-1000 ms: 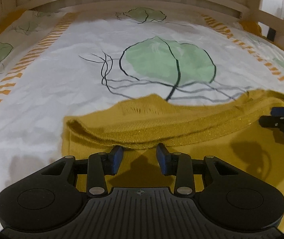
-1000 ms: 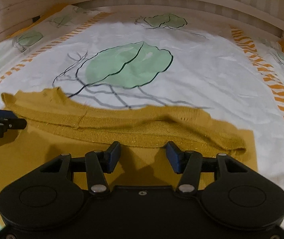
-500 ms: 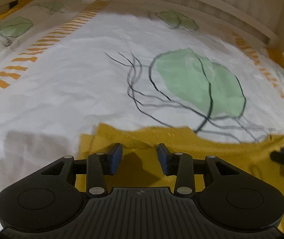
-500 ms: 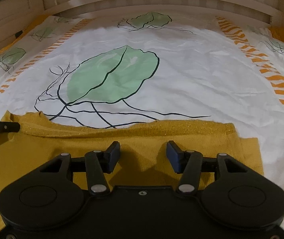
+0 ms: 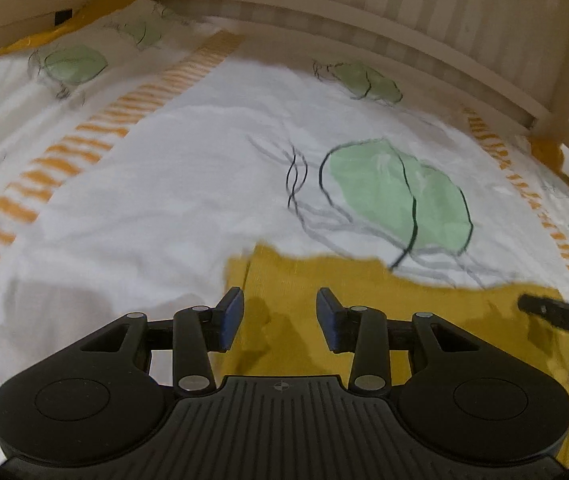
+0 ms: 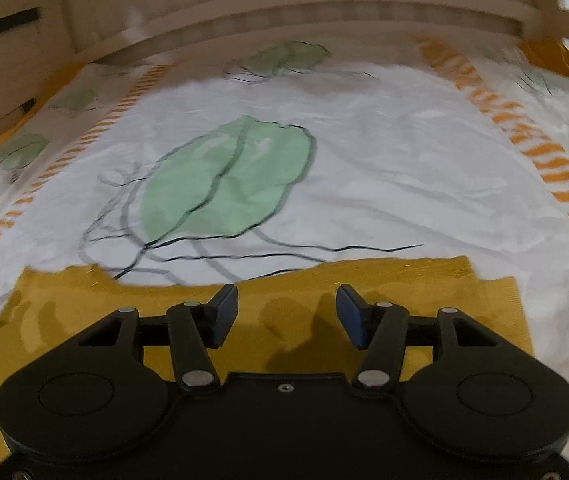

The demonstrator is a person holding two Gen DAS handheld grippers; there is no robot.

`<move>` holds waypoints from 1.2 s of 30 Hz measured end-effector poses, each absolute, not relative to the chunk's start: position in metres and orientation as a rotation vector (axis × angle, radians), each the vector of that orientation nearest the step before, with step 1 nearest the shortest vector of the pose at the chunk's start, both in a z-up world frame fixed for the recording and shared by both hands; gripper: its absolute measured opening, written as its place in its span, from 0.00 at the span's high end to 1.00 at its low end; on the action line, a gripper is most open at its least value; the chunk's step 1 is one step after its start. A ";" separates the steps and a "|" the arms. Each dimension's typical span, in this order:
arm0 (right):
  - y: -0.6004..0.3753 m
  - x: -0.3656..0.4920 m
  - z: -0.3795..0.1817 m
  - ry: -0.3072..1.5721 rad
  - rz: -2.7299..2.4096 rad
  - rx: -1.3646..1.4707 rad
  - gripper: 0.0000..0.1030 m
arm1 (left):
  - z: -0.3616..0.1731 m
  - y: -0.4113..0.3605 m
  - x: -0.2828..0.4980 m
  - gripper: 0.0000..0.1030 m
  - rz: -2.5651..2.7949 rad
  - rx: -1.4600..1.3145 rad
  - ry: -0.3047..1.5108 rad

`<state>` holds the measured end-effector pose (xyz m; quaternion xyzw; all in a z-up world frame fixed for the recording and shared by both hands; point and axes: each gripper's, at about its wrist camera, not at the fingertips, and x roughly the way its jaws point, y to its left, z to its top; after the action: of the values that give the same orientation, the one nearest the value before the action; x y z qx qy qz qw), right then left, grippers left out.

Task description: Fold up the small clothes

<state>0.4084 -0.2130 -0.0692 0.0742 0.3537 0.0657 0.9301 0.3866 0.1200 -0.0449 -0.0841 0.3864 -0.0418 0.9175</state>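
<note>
Bed frame: pale wood slats curve behind the sheet.
Sheet: white, printed with green leaves and orange stripes.
Garment: mustard knit, flat on the sheet's near part, its far edge straight.
Left gripper: 2 fingers spread, nothing between them, over the garment's left corner.
Right gripper: fingers spread, released, above the garment.

Yellow garment near part hidden under gripper body; sheet motion-blurred.
</note>
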 end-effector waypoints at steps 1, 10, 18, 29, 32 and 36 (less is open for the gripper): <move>-0.207 0.405 -0.068 0.721 0.151 0.144 0.41 | -0.047 0.121 0.380 0.62 -0.087 -0.161 0.804; -0.149 0.406 -0.077 0.753 0.203 0.010 0.41 | -0.058 0.136 0.341 0.60 -0.065 -0.149 0.824; -0.137 0.404 -0.098 0.759 0.157 -0.053 0.37 | -0.064 0.133 0.336 0.60 -0.123 -0.122 0.862; -0.125 0.367 -0.091 0.742 0.144 -0.135 0.36 | -0.054 0.121 0.320 0.60 -0.111 -0.055 0.848; -0.121 0.346 -0.091 0.742 0.154 -0.165 0.36 | -0.055 0.118 0.318 0.60 -0.086 -0.040 0.855; -0.122 0.317 -0.092 0.749 0.166 -0.151 0.34 | -0.053 0.119 0.316 0.60 -0.064 -0.054 0.858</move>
<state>0.3167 -0.1222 -0.0918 -0.0736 0.3650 0.0808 0.9245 0.3159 0.1188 -0.0531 -0.0262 0.4160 -0.0311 0.9084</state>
